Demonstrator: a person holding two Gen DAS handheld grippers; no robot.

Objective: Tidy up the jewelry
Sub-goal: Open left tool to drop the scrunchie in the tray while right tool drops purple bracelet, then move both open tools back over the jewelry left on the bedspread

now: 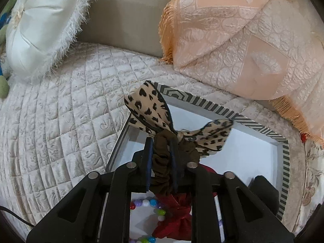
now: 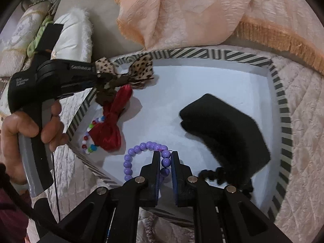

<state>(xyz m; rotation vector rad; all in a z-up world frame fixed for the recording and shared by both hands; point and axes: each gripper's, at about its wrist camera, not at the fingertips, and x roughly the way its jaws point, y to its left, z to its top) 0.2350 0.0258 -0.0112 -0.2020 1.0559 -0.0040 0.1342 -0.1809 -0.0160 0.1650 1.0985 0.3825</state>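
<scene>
The left hand-held gripper (image 1: 162, 158) was clamped on the gathered brown band of a soft leopard-print bow scrunchie (image 1: 174, 127), held above the striped-rimmed white tray (image 1: 261, 130) on the quilted bed; light and floppy, it looked best gripped at that band. The right hand-held gripper (image 2: 164, 158) pinched a string of hard, likely slippery purple beads (image 2: 141, 147) lying in the tray.

A cream quilted bed cover (image 1: 60, 121) carries a shallow white tray with a black-and-white striped rim (image 2: 283, 109), a round white satin cushion with a fringed edge (image 1: 40, 26) and a peach tasselled quilted throw (image 1: 243, 40), both lying beside the tray.
</scene>
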